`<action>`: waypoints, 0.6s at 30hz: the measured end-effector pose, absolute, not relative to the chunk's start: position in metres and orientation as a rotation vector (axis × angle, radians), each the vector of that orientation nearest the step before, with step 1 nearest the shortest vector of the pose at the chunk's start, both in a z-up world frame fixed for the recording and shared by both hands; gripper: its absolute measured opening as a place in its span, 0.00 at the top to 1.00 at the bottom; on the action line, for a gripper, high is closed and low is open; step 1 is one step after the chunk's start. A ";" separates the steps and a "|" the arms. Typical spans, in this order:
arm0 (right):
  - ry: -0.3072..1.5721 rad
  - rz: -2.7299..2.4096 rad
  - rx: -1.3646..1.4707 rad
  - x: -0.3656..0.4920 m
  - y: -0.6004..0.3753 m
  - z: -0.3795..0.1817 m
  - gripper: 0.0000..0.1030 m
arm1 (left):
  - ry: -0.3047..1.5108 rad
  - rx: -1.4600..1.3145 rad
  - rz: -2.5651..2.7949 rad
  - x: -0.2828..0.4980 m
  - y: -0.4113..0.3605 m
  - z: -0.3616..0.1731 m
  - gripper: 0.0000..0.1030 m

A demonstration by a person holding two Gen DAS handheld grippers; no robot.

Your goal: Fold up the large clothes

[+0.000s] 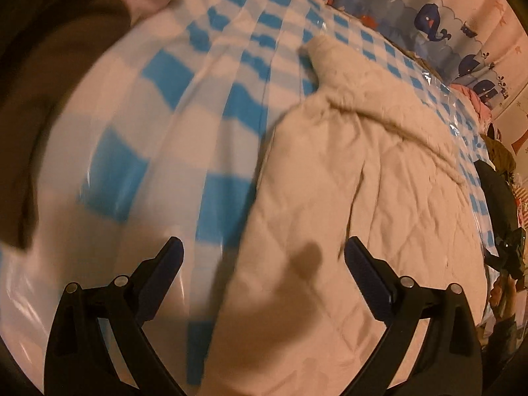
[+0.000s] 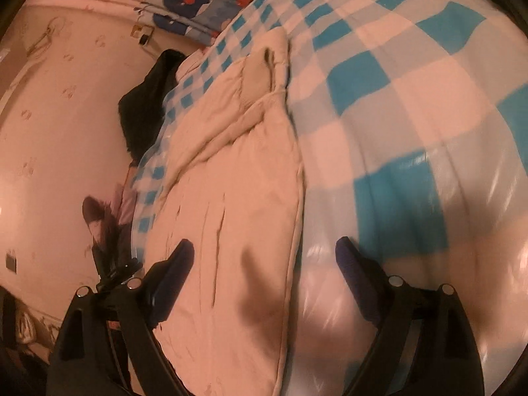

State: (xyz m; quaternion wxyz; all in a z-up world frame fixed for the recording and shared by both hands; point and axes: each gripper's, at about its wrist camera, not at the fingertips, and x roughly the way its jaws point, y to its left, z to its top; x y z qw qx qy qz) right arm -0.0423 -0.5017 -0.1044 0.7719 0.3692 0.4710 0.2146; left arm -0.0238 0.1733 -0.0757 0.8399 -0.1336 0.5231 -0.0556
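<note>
Two tongs, left [image 1: 264,247] and right [image 2: 264,250], spread empty above one cream quilted coat [image 1: 379,181].

No lettering, label, brand mark or number can be read in either wrist view. Nothing printed is seen on the cream quilted padded garment [image 1: 379,198], and only plain squares are carried by the blue-and-white checked glossy plastic sheet [image 1: 171,105]. Whale pictures, not words, are shown on the blue whale-patterned fabric [image 1: 429,16] by the wall. Faint small motifs are made out on the pale pink wallpaper [image 2: 59,125], but no characters are formed by them. A small dark wall plate [image 2: 11,261] is caught low in the right wrist view, too blurred for any marking to be told.
</note>
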 end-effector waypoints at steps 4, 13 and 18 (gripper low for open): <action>1.035 0.530 0.842 -0.054 -0.495 -0.103 0.18 | 1.130 -0.324 -0.117 -0.042 0.172 -0.087 0.09; 1.117 0.690 0.883 -0.097 -0.465 -0.111 0.14 | 1.190 -0.395 -0.253 -0.075 0.161 -0.094 0.09; 1.128 0.763 0.912 -0.122 -0.464 -0.105 0.14 | 1.196 -0.247 -0.293 -0.097 0.138 -0.089 0.09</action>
